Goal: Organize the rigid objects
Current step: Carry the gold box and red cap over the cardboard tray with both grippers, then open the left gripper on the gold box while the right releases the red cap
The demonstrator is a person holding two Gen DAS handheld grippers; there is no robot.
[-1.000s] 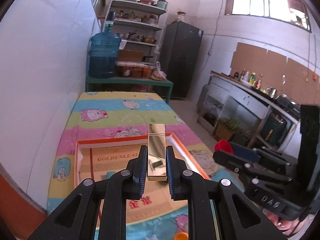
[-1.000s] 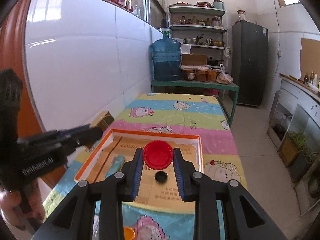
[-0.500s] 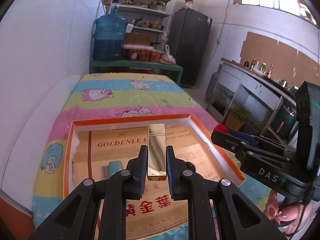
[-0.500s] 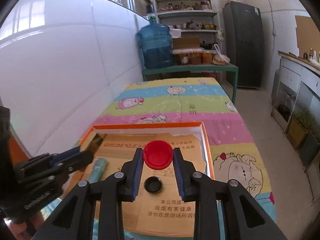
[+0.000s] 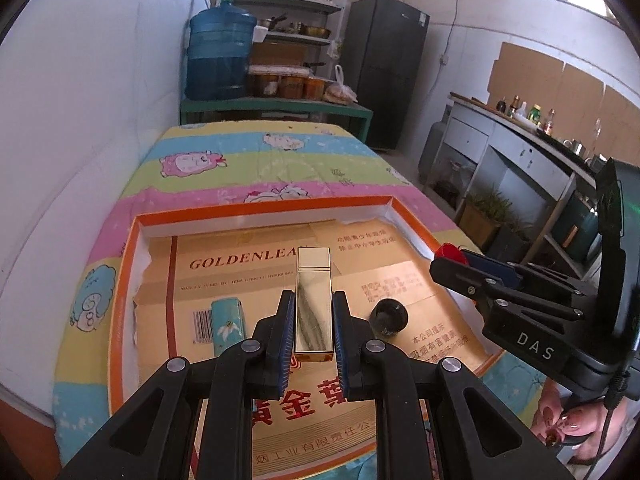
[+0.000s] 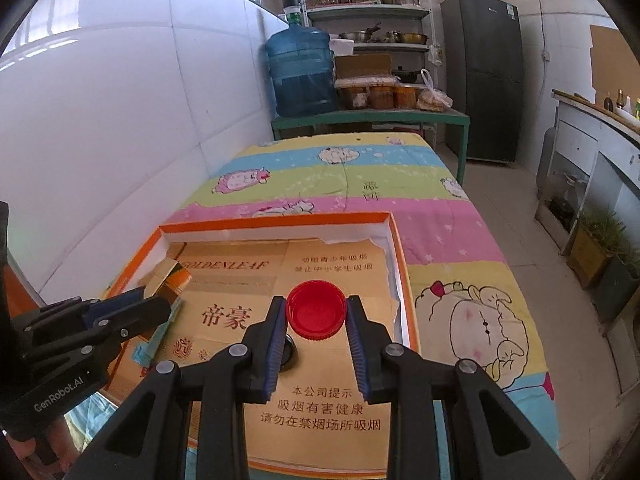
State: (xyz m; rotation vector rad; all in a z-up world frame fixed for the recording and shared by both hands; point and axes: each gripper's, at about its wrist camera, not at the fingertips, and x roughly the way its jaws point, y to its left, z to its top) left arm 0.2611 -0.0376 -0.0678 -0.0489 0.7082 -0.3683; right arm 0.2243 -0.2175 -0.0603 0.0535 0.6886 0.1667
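A gold lighter (image 5: 313, 300) is clamped in the left gripper (image 5: 313, 330) over the orange tray (image 5: 264, 209); a red cap (image 6: 316, 310) is gripped by the right gripper (image 6: 316, 334) above the tray's right part.

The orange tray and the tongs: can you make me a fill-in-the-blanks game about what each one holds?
1. The left tongs hold a shiny ____ bar.
2. The right tongs grip a round ____ cap.
3. In the orange tray, a small ____ cap lies right of the bar.
4. Left of the bar lies a ____ lighter with a white flower.

Missing words: gold, red, black, teal
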